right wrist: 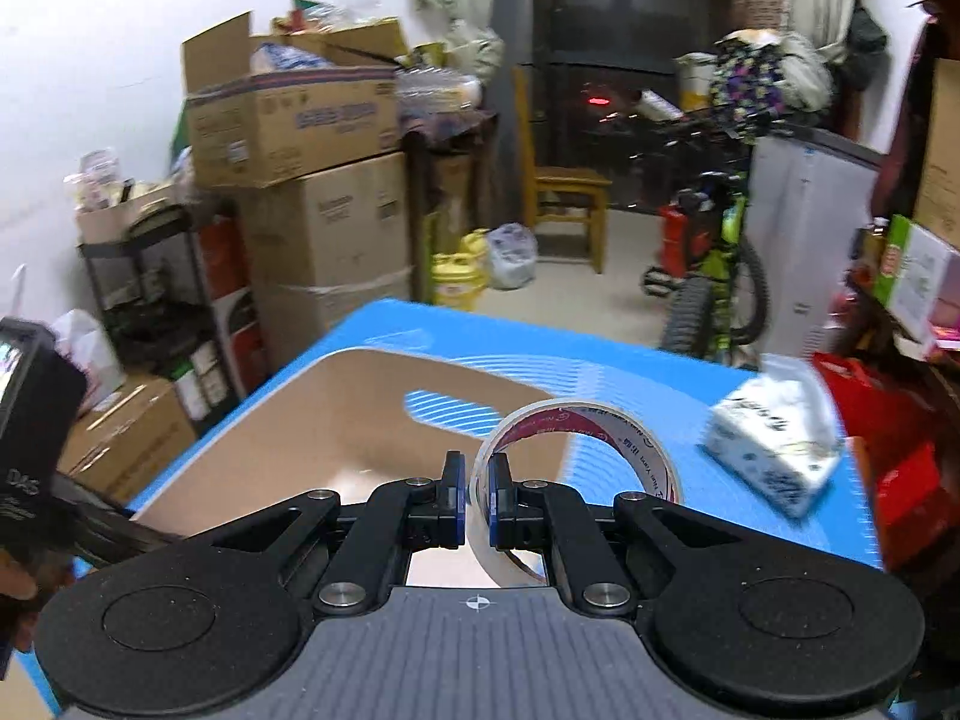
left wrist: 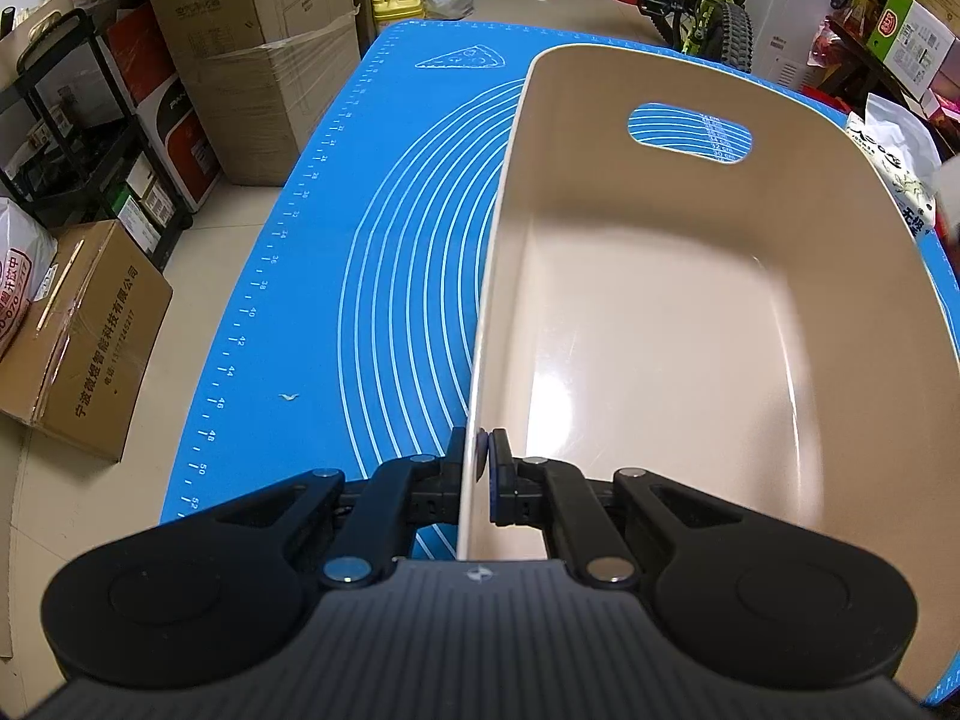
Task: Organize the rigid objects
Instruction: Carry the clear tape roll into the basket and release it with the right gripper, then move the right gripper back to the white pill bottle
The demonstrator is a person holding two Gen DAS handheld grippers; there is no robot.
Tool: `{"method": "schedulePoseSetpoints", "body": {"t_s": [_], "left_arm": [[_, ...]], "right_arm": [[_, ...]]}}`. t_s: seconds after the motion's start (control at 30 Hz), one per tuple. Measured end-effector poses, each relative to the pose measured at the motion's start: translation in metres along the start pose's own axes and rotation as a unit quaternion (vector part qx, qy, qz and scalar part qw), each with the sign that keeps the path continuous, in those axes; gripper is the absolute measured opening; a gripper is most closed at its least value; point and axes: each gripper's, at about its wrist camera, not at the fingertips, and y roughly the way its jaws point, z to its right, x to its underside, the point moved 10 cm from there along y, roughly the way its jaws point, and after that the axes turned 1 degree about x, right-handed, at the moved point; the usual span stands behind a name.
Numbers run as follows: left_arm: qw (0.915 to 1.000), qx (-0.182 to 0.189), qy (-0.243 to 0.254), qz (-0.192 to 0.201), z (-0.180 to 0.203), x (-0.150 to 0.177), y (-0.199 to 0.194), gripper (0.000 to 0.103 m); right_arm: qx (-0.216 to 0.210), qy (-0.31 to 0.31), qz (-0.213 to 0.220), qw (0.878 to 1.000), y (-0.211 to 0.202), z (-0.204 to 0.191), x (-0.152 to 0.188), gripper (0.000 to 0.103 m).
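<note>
A beige plastic bin (left wrist: 660,324) with a handle slot stands on the blue mat (left wrist: 336,252); its inside is bare. My left gripper (left wrist: 479,456) is shut on the bin's near left wall, one finger inside and one outside. In the right wrist view my right gripper (right wrist: 477,480) is shut on the rim of a roll of clear tape (right wrist: 600,426) and holds it in the air over the near right part of the bin (right wrist: 336,420). The left gripper's black body (right wrist: 30,420) shows at the left edge.
A white tissue pack (right wrist: 774,444) lies on the mat to the right of the bin; it also shows in the left wrist view (left wrist: 900,174). Cardboard boxes (left wrist: 90,336) and a black shelf stand on the floor to the left. A bicycle (right wrist: 714,288) is beyond the table.
</note>
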Motion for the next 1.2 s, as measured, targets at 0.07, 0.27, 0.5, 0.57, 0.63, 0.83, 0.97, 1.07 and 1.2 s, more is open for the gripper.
{"method": "schedulePoseSetpoints", "body": {"t_s": [0.07,0.27,0.5,0.57,0.63,0.83,0.97,1.07,1.2], "left_arm": [[1.0000,0.000,0.001,0.000,0.000,0.000,0.000,0.007],[1.0000,-0.001,0.001,0.000,0.001,0.000,0.000,0.007],[1.0000,-0.002,0.002,0.001,0.001,0.000,0.000,0.007],[1.0000,-0.002,0.002,0.001,0.001,0.000,0.000,0.007],[1.0000,-0.003,0.003,0.001,0.000,0.000,0.000,0.007],[1.0000,-0.004,0.003,0.001,0.000,0.000,0.000,0.008],[1.0000,-0.004,0.003,0.001,0.000,0.000,0.000,0.008],[1.0000,-0.005,0.004,0.001,0.000,0.000,-0.001,0.008],[1.0000,-0.005,0.003,0.001,0.001,0.000,-0.001,0.008]], "right_arm": [[-0.016,-0.004,-0.010,1.000,0.006,-0.017,0.005,0.019],[-0.050,-0.033,-0.059,0.997,0.026,-0.056,0.029,0.019],[-0.065,-0.039,-0.119,0.990,0.049,-0.074,0.055,0.019],[-0.065,-0.037,-0.139,0.988,0.054,-0.074,0.062,0.019],[-0.063,-0.032,-0.150,0.986,0.057,-0.072,0.067,0.020],[-0.064,-0.021,-0.139,0.988,0.047,-0.064,0.066,0.036],[-0.059,-0.008,-0.109,0.992,0.032,-0.055,0.052,0.054],[-0.051,0.003,-0.090,0.995,0.019,-0.044,0.044,0.057],[-0.026,0.028,-0.067,0.997,-0.007,-0.015,0.041,0.062]]}}
